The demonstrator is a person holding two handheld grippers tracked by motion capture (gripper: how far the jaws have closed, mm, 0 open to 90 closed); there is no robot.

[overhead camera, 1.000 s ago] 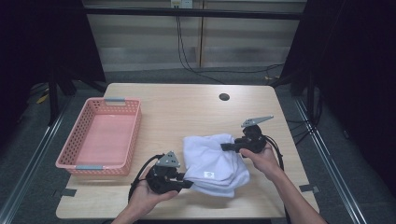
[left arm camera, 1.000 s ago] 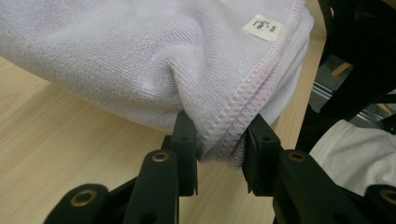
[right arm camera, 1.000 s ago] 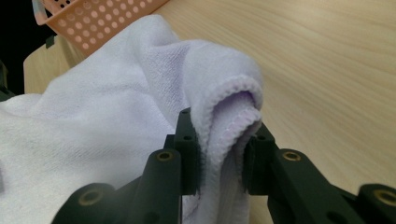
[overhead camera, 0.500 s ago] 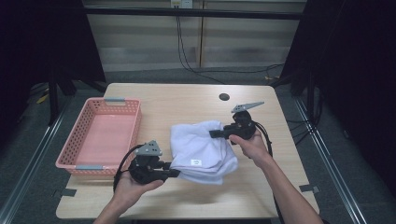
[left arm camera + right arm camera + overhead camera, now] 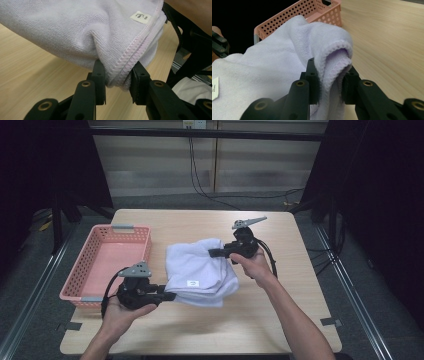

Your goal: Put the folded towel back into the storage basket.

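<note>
We hold one folded lavender towel (image 5: 200, 270) slung between our two tongs, the left tongs (image 5: 167, 296) clamped on its near hemmed corner and the right tongs (image 5: 212, 253) on its far one, just right of one pink basket (image 5: 107, 262) on the counter (image 5: 300, 240). We judge the thick hems could slip from either pinch, or the sagging middle could snag the basket rim and unfold.

Soft nubby terry cloth towel (image 5: 197, 267), perforated pink plastic basket (image 5: 107, 262), smooth matt pale wood table (image 5: 280, 315)
</note>
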